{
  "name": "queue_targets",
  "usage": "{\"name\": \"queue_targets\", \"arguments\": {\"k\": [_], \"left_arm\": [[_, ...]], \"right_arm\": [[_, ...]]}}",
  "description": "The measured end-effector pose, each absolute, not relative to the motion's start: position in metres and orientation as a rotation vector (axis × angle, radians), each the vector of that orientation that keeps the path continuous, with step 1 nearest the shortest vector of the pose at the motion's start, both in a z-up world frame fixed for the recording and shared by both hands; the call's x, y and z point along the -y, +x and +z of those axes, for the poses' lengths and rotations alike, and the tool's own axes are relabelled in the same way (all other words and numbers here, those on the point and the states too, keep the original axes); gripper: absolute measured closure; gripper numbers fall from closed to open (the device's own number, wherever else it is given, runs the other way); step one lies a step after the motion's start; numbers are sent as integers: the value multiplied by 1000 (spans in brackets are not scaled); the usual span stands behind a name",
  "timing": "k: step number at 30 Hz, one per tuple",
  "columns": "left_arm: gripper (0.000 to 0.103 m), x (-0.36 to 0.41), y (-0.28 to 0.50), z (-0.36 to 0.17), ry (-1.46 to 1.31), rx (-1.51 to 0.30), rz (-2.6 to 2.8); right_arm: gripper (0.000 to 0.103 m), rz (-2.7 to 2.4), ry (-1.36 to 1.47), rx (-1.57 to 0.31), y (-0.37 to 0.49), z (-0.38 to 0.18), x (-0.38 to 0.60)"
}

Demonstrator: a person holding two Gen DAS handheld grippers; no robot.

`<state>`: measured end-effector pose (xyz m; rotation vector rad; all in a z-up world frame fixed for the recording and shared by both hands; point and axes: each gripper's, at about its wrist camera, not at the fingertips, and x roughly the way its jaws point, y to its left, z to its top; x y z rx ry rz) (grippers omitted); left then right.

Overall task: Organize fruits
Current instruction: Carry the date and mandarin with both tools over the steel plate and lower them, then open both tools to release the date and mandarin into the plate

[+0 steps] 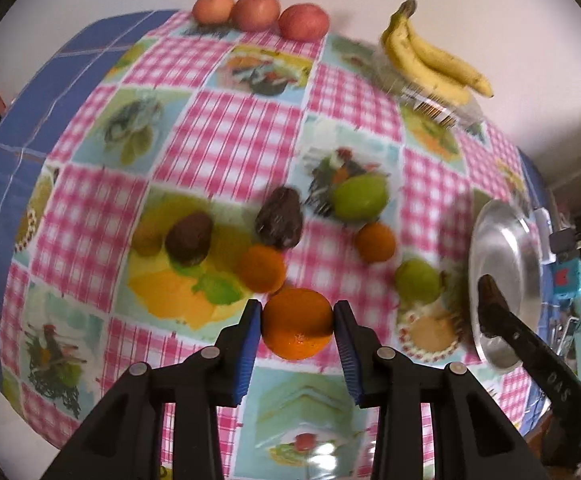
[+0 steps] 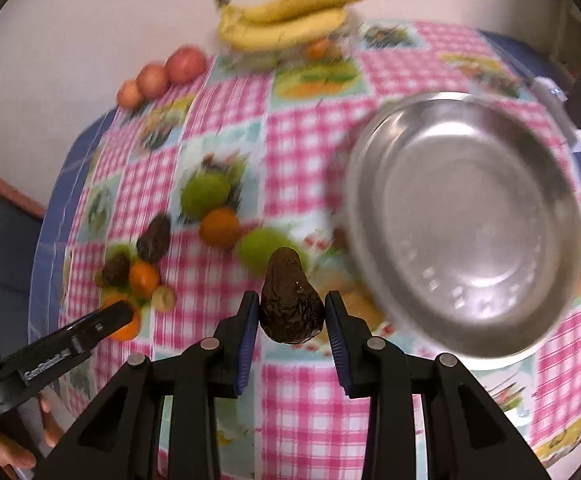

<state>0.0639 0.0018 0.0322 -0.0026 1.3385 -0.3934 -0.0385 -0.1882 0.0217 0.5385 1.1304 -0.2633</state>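
My left gripper [image 1: 297, 322] is shut on an orange [image 1: 296, 326] just above the checked tablecloth. My right gripper [image 2: 292, 312] is shut on a dark avocado [image 2: 290, 304], held left of the steel bowl [image 2: 462, 224]; it shows at the right in the left wrist view [image 1: 490, 304] in front of the bowl [image 1: 498, 252]. On the cloth lie two more avocados [image 1: 278, 218] [image 1: 188, 238], two oranges [image 1: 260, 268] [image 1: 374, 242] and two green fruits [image 1: 360, 198] [image 1: 416, 280].
Three apples [image 1: 260, 12] line the far edge by the wall. Bananas [image 1: 430, 56] rest on a clear plastic box at the far right. A small beige fruit [image 2: 163, 298] lies near the oranges. The table's blue-cloth edge [image 1: 6, 160] curves on the left.
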Motion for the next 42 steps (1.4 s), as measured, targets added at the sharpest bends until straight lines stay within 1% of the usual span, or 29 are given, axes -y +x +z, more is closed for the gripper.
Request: {"name": "queue_targets", "arguments": {"k": [6,11,17,23,28,34,37,38,39,42], "left_arm": [[64,43,65,59,43,-1279,-479],[64,110,59,60,91,-1248,-605],[64,176,47,48,178,-1237,-703],[64,217,40,18,232,-1276,-739],[64,236,37,-1,251,-1298,-754],[62,244,37,-11,261,-1318,-750],[59,243,37,-10,258,-1318,-752],[53,242,37,-8,251,-1310,-755],[50,243,36,-7,246,-1305,-754],[50,235,35,1,226,-1298,-755]], "right_arm": [[68,-423,604,-1066,-40,39,240],[68,-521,654,-1050,-46,35,280],[68,-586,704,-1045,-51,21,319],[68,-639,731,-1044,-56,10,353],[68,-642,754,-1060,-53,-6,366],[67,-637,774,-1062,-51,-13,371],[67,-643,773,-1057,-51,-12,371],[68,-647,771,-1055,-52,-11,371],[67,-650,773,-1052,-53,-11,371],[66,-652,783,-1042,-56,-6,371]]}}
